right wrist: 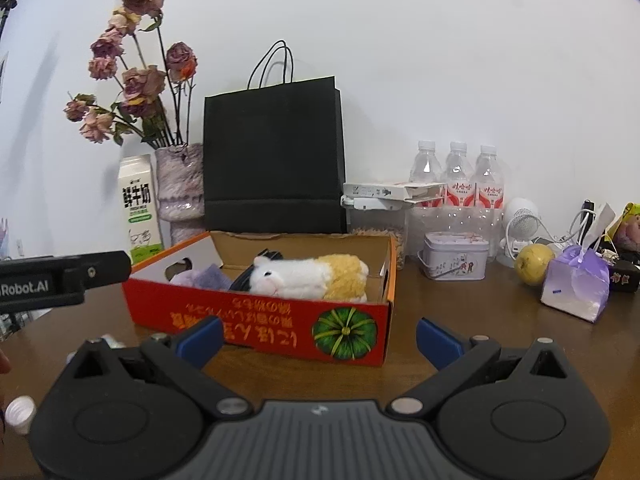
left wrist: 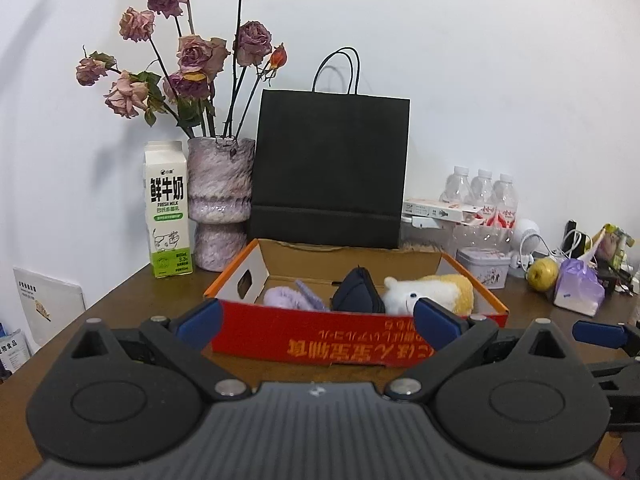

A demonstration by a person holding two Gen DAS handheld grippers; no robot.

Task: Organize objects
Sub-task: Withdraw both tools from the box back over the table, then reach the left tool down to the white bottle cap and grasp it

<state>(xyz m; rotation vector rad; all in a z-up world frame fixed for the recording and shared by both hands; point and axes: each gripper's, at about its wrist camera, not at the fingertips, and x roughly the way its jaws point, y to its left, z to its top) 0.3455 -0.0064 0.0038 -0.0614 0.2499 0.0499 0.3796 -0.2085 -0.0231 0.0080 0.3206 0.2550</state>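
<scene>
Both claws, left gripper [left wrist: 316, 320] and right gripper [right wrist: 318, 338], hang spread wide, empty, over the tabletop's [right wrist: 460, 320] front edge, facing the red box [right wrist: 260, 320] holding a plush toy [right wrist: 312, 276].

Milk carton [left wrist: 167, 216] — "FRESH MILK"; left tongs [right wrist: 60, 280] — "Robot.AI".

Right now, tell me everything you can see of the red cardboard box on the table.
The red cardboard box is a shallow open tray with orange-edged rims, a brown inside and a hand-hole in its left end wall. Its front wall carries yellow print, upside down from here, and a green pumpkin picture. It sits flat on the brown table, before the black paper bag. Inside lie a white-and-yellow plush toy, a dark pouch and a purple fuzzy item.
</scene>
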